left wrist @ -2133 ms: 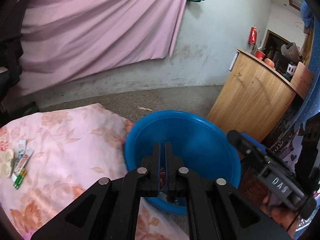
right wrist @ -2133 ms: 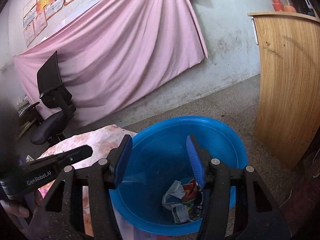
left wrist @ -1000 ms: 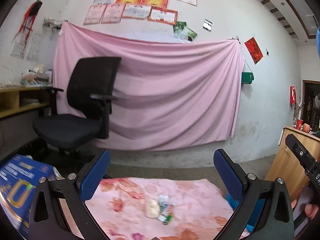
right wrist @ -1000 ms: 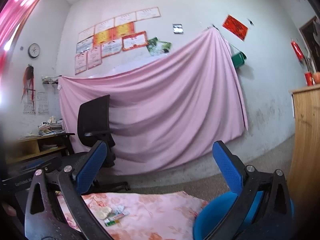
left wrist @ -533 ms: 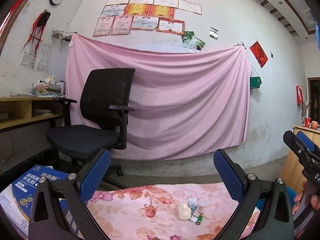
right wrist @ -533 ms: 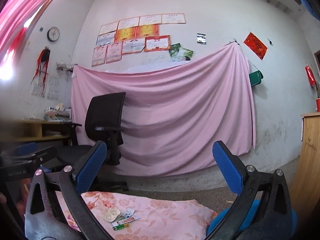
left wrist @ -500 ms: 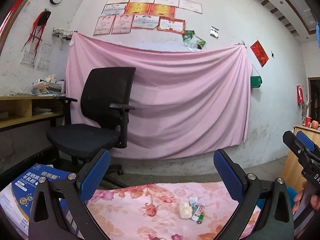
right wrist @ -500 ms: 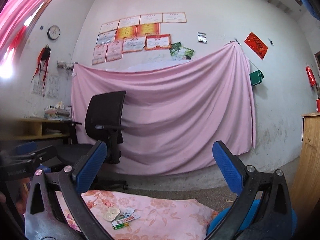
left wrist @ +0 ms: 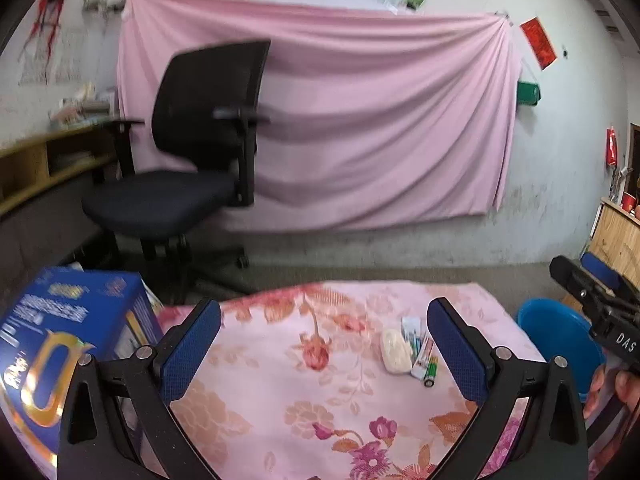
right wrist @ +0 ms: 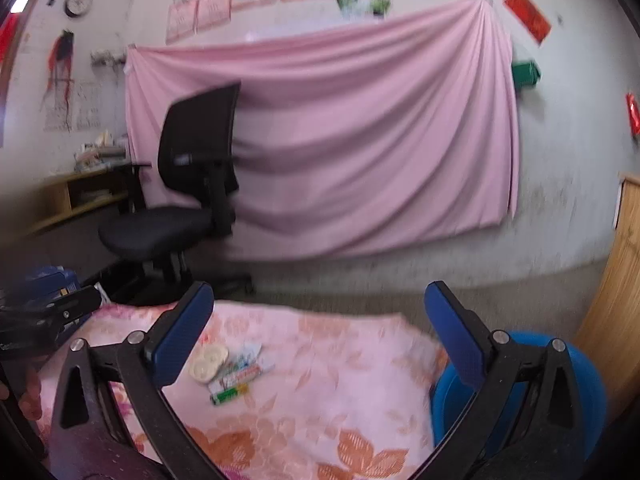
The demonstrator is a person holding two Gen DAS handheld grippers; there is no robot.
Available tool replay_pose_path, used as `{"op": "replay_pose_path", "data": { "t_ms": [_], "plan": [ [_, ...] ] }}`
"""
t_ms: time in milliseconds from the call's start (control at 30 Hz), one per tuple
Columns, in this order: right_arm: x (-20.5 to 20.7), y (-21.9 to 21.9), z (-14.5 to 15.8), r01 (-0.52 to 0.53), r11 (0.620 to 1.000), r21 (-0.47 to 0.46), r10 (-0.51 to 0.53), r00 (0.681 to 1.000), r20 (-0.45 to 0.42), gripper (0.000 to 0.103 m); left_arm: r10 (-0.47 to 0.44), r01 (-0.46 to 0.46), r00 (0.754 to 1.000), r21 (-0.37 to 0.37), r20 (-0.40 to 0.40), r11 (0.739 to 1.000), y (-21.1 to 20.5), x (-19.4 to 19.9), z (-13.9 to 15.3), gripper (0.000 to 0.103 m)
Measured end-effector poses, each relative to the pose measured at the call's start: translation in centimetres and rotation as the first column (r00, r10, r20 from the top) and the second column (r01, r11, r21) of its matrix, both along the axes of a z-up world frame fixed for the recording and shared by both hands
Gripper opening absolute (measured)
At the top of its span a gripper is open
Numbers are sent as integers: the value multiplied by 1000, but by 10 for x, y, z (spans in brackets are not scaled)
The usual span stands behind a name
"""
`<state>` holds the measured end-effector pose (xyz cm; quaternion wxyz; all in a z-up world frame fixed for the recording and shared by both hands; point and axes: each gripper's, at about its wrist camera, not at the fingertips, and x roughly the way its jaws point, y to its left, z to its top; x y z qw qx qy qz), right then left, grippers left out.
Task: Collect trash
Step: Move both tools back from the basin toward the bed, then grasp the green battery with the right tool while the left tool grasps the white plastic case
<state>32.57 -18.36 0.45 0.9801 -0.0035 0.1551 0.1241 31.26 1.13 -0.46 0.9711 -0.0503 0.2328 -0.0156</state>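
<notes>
Small trash lies together on the pink floral cloth [left wrist: 304, 408]: a pale round-lumped wrapper [left wrist: 395, 351], a white packet [left wrist: 412, 326] and a green tube [left wrist: 430, 372]. The right wrist view shows the same pale wrapper [right wrist: 208, 362], white packet [right wrist: 240, 364] and green tube [right wrist: 229, 394]. My left gripper [left wrist: 324, 354] hangs open above the cloth, left of the trash. Above the cloth's right part my right gripper [right wrist: 316, 340] is open too and holds nothing. The blue basin [left wrist: 560, 336] stands at the cloth's right end, also seen low right as the basin [right wrist: 452, 400].
A blue printed box [left wrist: 60, 336] sits at the cloth's left end. Behind stand a black office chair [left wrist: 192, 168], a pink wall drape [left wrist: 380, 128] and a wooden shelf [left wrist: 40, 160]. A wooden cabinet [right wrist: 616, 292] stands at the right. A hand [left wrist: 624, 384] holds the other gripper.
Both grippers have tilted down from the wall toward the cloth, bringing the trash and basin higher into view. Two seconds ago they were over the basin, the left one shut; both are open now.
</notes>
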Motion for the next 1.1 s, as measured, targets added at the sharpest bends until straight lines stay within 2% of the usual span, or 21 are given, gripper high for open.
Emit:
{"op": "replay_pose_path", "data": {
  "t_ms": [100, 233, 333, 500, 667, 767, 867, 967, 1033, 1100],
  "plan": [
    [13, 3, -13, -18, 1000, 1, 18, 995, -101, 103, -9, 8, 997, -22, -78, 1000, 0, 14, -11, 101],
    [37, 7, -37, -75, 997, 18, 77, 956, -284, 103, -7, 2, 987, -26, -162, 1000, 0, 29, -24, 100],
    [57, 13, -59, -158, 986, 56, 167, 886, -432, 103, -8, 0, 976, -38, -219, 999, 3, 38, -34, 100],
    [72, 28, -81, -231, 970, 73, 232, 799, -555, 96, -35, 16, 952, -64, -304, 998, 8, 53, -49, 100],
    [71, 46, -88, -302, 952, 54, 275, 764, -584, 89, -58, 2, 925, -147, -376, 989, 18, 67, -58, 82],
    [69, 59, -88, -339, 940, 29, 289, 752, -592, 87, -58, -2, 921, -155, -385, 988, 19, 70, -58, 80],
    [73, 71, -94, -367, 930, 3, 289, 727, -623, 88, -67, 6, 917, -154, -392, 988, 17, 70, -60, 80],
    [74, 73, -96, -370, 929, -9, 283, 725, -628, 87, -82, 4, 911, -190, -403, 982, 16, 71, -63, 80],
    [74, 70, -95, -360, 933, -2, 278, 726, -628, 83, -88, 11, 911, -189, -403, 982, 14, 71, -62, 80],
    [75, 67, -95, -356, 934, -14, 269, 730, -628, 72, -107, 32, 910, -188, -401, 982, 10, 72, -61, 80]
  ]
}}
